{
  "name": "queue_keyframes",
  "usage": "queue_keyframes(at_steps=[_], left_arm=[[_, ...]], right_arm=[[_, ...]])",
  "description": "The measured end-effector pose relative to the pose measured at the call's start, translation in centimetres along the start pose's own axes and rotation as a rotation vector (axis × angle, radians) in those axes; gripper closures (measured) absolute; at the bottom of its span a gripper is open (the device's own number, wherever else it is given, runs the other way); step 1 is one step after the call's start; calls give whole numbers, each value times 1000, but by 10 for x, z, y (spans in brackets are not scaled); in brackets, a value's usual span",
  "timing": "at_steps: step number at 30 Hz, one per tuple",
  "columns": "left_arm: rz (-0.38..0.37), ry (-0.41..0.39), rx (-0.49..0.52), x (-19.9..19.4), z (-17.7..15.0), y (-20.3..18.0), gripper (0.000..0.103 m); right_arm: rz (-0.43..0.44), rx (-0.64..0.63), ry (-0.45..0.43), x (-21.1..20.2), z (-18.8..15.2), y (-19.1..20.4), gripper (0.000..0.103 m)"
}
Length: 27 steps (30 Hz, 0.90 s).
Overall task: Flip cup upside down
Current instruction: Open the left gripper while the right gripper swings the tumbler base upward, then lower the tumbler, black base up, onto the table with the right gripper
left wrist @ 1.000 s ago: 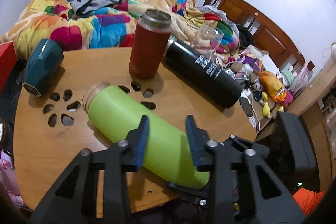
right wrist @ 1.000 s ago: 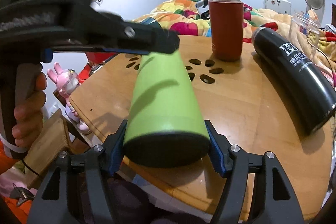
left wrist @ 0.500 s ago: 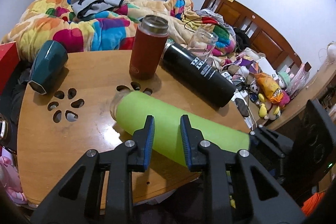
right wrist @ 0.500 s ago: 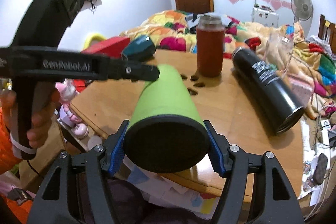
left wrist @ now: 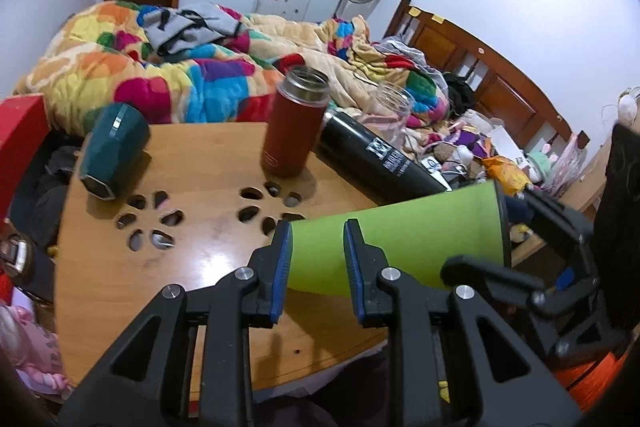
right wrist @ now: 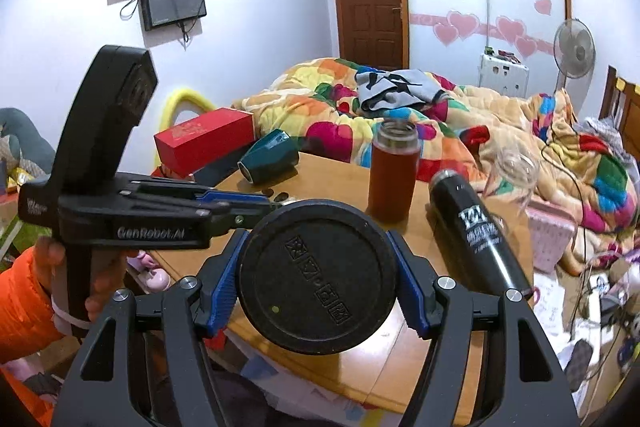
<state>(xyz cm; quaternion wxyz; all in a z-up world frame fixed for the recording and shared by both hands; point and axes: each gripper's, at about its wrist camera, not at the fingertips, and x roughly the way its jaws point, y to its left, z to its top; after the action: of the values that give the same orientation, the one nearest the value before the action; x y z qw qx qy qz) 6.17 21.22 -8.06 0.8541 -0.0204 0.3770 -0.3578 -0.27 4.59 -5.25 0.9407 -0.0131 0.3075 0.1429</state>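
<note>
The tall lime-green metal cup (left wrist: 400,239) with a black base (right wrist: 318,277) is held off the wooden counter (left wrist: 200,267), lying roughly level in the air over the counter's near edge. The right hand-held gripper (right wrist: 318,283) clamps it at the base end, blue pads against both sides. The left hand-held gripper (left wrist: 316,255) has its two fingers straddling the cup's other end with narrow gaps showing; I cannot tell whether it presses on the cup.

Ahead of the left hand-held gripper the counter is bare wood with petal-shaped cut-outs (left wrist: 148,223). Farther ahead an upright red steel flask (left wrist: 294,127) stands, with a black bottle (left wrist: 380,163) lying on its side to the right of it, near the cup. A dark teal faceted cup (left wrist: 112,151) lies ahead to the left.

A second ago the green cup lay on the counter with its mouth pointing away; now it is raised and swung round, its base facing the right camera squarely.
</note>
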Motion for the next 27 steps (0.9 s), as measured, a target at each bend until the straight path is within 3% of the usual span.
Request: queue_keyframes(at_steps=[7,16,27], left_arm=[[66,-29,-3,-18,2,22,77],[102,-52,-11,-32,2,40,67],[152,-82,26,-38,1,39,44]], right_arm=[[4,-18,57,23,34,-1,39],[11,-87,136,60,73,10,39],[-7,-125,212,88,93,23,39]])
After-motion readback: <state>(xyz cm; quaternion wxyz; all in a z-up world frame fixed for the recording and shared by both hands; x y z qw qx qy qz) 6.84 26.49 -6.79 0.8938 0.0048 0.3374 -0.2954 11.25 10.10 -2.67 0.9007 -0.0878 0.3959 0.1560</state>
